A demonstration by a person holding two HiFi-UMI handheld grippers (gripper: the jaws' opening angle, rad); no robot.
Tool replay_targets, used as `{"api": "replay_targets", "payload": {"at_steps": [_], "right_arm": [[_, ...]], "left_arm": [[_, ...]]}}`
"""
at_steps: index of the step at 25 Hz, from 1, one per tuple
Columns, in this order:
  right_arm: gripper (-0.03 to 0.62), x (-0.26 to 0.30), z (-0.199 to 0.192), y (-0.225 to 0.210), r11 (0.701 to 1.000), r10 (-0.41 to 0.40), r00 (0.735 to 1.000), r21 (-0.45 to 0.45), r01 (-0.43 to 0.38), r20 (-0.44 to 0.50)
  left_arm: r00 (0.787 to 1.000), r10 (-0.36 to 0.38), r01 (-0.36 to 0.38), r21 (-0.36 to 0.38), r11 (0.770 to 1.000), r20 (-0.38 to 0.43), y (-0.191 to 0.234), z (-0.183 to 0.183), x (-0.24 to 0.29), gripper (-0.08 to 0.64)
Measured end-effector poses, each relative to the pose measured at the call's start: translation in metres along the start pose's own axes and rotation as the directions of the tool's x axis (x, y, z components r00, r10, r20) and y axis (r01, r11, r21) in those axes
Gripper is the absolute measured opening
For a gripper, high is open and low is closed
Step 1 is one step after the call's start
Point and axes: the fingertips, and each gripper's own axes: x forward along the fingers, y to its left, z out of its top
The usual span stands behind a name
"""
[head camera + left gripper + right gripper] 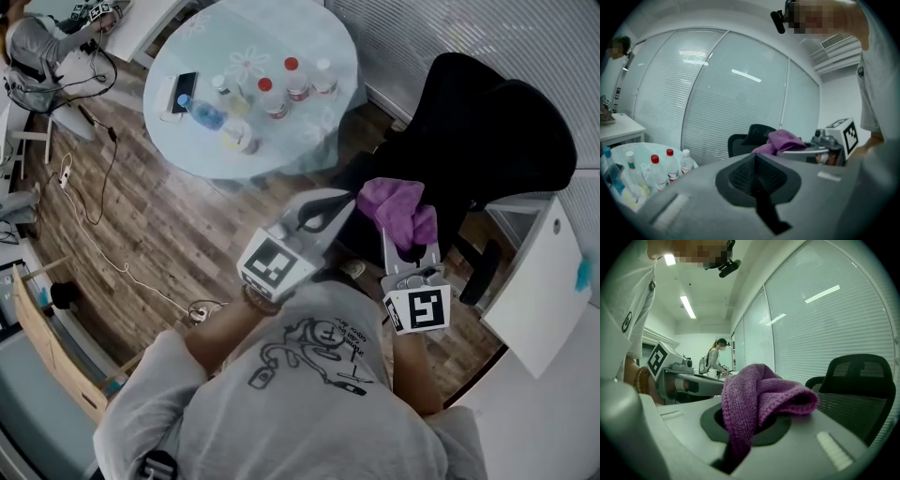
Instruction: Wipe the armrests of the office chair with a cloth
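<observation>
The right gripper (405,246) is clamped on a purple knitted cloth (396,208), which bulges out at its 12 o'clock; the left gripper (339,203) has its jaws pressed together on nothing; the black office chair (502,141) stands at 2 o'clock of both, one armrest (486,270) at 3 o'clock; the cloth looks soft, light and floppy, so gripping its gathered middle should leave a pad for rubbing.

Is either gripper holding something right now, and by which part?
The right hand-held gripper is shut on the purple cloth, pinching a bunched fold, the rest flopping loose. The left hand-held gripper is shut, empty.
</observation>
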Motion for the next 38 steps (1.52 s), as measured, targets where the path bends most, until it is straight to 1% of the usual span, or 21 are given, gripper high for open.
{"api": "replay_targets", "payload": {"at_steps": [4,8,12,17,21,25,29,32,38], "right_arm": [[0.034,0.02,-0.006,-0.001,1.0,0.006,1.0,-0.003,-0.006,-0.012],[0.034,0.031,-0.017,-0.003,1.0,0.012,0.999,-0.001,-0.012,-0.035],[0.034,0.043,-0.033,-0.01,1.0,0.006,0.999,0.001,-0.005,-0.053],[0.034,0.061,-0.061,-0.023,1.0,-0.012,0.996,-0.006,0.011,-0.094],[0.034,0.074,-0.084,-0.033,1.0,-0.026,0.993,-0.009,0.025,-0.117],[0.034,0.086,-0.106,-0.041,0.999,-0.038,0.99,0.009,0.039,-0.139],[0.034,0.095,-0.122,-0.052,0.999,-0.047,0.987,0.016,0.05,-0.154],[0.034,0.101,-0.144,-0.056,0.997,-0.054,0.982,0.036,0.062,-0.182],[0.034,0.12,-0.183,-0.071,0.995,-0.067,0.975,0.056,0.08,-0.214]], "left_arm": [[1.0,0.009,-0.009,0.004,1.0,-0.015,0.02,-0.008,0.0,0.0],[0.999,0.019,-0.02,-0.019,1.0,-0.033,0.033,-0.022,0.002,0.0],[0.999,0.007,-0.008,-0.027,1.0,-0.048,0.042,-0.038,0.011,0.0],[0.998,-0.001,0.0,-0.025,1.0,-0.064,0.057,-0.062,0.024,0.0],[0.996,-0.013,0.01,-0.041,0.999,-0.085,0.07,-0.087,0.033,0.0],[0.993,-0.031,0.026,-0.049,0.998,-0.114,0.077,-0.109,0.045,0.0],[0.99,-0.052,0.045,-0.057,0.997,-0.128,0.081,-0.124,0.059,0.0],[0.986,-0.072,0.061,-0.076,0.995,-0.147,0.083,-0.139,0.067,0.0],[0.98,-0.091,0.077,-0.085,0.993,-0.176,0.098,-0.169,0.085,0.0]]}}
